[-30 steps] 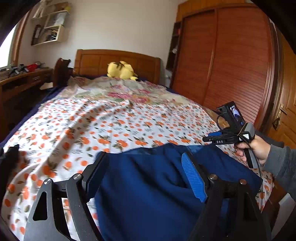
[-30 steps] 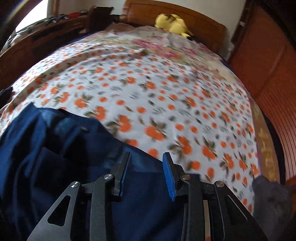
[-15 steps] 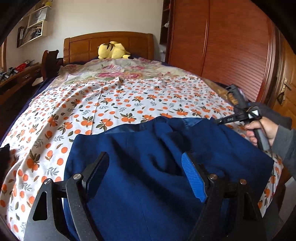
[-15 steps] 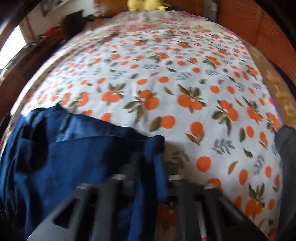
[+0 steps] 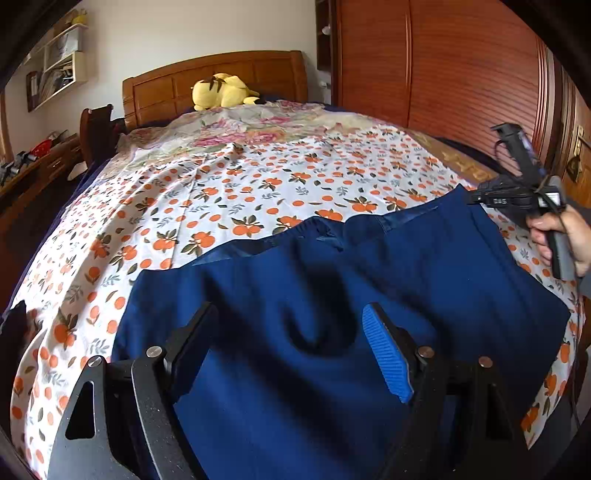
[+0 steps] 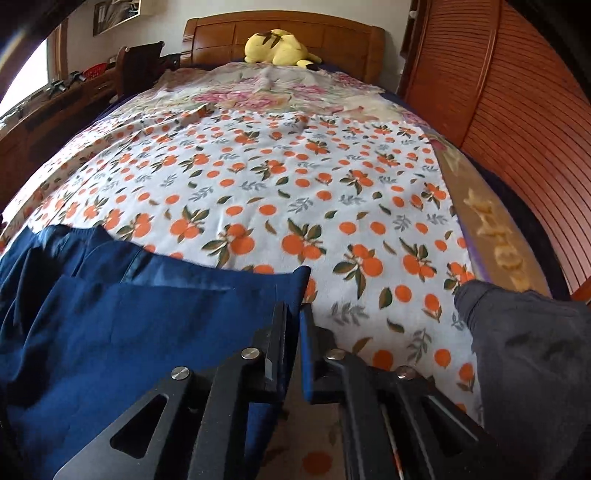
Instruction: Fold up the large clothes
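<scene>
Overhead, left tool [image 5: 291,354] wide; right tool [image 6: 293,325] pinching blue garment [image 6: 129,325] corner.

Ahead of me at twelve o'clock stands a wooden headboard [image 5: 214,83] against a pale wall [image 5: 184,29], a yellow plush toy [image 6: 277,48] lying at its foot. The bed [image 6: 295,177] wears a white cover printed with oranges. At two o'clock runs a slatted reddish-brown wardrobe [image 5: 461,74]. At ten o'clock I see a wall shelf [image 5: 61,72], a dark wooden desk [image 5: 33,177] beside a chair [image 5: 96,129], and daylight from a window [image 6: 22,81].
</scene>
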The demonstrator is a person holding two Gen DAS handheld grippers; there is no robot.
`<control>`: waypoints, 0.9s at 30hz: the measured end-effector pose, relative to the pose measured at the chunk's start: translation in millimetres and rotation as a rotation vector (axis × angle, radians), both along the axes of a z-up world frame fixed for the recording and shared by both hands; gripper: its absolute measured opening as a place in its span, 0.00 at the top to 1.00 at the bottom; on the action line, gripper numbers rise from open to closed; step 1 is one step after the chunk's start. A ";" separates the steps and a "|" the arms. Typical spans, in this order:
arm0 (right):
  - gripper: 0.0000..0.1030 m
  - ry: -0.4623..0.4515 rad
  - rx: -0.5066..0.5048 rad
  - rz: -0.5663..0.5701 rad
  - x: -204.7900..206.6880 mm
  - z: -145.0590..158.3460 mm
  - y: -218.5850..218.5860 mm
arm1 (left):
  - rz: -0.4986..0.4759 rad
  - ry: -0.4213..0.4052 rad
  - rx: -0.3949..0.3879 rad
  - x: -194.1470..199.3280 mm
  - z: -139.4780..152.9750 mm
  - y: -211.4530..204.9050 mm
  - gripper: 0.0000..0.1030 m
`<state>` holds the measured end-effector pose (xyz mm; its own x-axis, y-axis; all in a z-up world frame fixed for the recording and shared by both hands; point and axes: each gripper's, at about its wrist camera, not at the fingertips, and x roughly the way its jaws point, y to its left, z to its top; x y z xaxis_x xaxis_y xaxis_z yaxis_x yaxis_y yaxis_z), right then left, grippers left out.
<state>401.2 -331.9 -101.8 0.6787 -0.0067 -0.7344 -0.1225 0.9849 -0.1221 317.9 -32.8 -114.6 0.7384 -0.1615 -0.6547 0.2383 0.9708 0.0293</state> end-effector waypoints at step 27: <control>0.81 -0.016 0.033 0.255 -164.2 33.6 48.5 | 0.121 0.089 0.013 85.7 -12.9 -2.5 0.98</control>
<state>237.0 -283.3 -68.2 0.6668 0.1897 -0.7207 -0.3658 0.9258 -0.0948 403.6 -35.3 -127.5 0.6908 -0.0658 -0.7201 0.1214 0.9923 0.0258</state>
